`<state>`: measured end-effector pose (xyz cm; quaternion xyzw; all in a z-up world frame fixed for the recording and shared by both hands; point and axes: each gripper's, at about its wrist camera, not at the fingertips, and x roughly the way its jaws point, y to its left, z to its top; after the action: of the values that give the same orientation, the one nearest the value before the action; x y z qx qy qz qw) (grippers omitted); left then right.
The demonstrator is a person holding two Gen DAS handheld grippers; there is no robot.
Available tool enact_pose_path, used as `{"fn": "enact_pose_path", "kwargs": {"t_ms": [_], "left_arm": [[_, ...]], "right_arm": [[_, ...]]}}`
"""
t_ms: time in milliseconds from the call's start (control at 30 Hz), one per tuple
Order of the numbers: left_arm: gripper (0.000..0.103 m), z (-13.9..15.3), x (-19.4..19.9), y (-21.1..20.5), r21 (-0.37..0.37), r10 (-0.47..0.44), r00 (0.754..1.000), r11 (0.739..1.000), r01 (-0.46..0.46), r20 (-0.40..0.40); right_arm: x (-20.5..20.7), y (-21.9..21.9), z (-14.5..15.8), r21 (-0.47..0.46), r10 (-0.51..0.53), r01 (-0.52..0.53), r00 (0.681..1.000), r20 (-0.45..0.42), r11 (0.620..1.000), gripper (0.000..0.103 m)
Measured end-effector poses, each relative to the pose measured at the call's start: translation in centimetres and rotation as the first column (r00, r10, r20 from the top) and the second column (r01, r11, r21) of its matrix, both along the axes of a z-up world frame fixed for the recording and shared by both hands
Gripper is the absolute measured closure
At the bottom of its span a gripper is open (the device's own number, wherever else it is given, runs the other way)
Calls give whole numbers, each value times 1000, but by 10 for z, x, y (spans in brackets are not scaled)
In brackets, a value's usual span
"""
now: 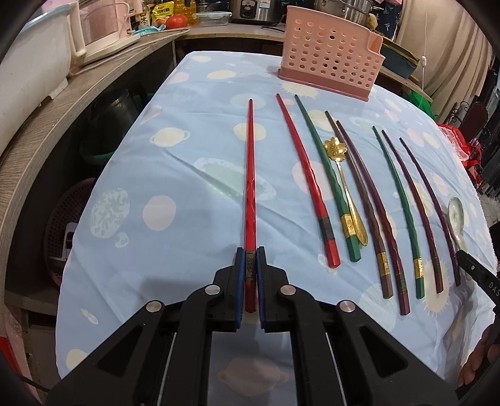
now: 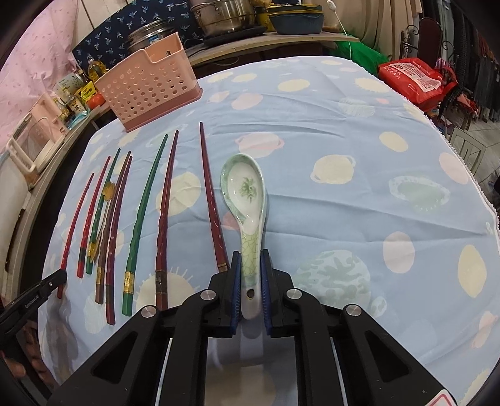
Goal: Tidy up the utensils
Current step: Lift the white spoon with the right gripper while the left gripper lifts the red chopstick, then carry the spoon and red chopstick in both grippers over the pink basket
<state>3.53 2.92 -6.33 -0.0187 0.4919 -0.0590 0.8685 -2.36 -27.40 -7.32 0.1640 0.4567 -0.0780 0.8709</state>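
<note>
My left gripper is shut on the thick end of a red chopstick that points away along the blue tablecloth. Right of it lie several chopsticks, red, green and dark brown, and a gold flower spoon. My right gripper is shut on the handle of a green-and-white ceramic soup spoon, bowl up, pointing away. The pink perforated utensil holder stands at the table's far edge; it also shows in the right wrist view.
A wooden counter with appliances runs along the table's left side. Pots and dishes sit on the shelf behind. A red bag lies beyond the table's far right edge. The right half of the tablecloth bears only its print.
</note>
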Motion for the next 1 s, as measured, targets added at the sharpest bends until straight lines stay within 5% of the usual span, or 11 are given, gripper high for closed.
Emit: {"fn": "enact_pose_path", "kwargs": {"t_ms": [233, 1000], "left_arm": [[96, 14, 0, 1, -9, 2, 1000, 1000, -1, 24], [96, 141, 47, -35, 33, -53, 950, 998, 45, 308]], "right_arm": [[-5, 4, 16, -18, 2, -1, 999, 39, 1000, 93], [61, 34, 117, -43, 88, -79, 962, 258, 996, 97]]}}
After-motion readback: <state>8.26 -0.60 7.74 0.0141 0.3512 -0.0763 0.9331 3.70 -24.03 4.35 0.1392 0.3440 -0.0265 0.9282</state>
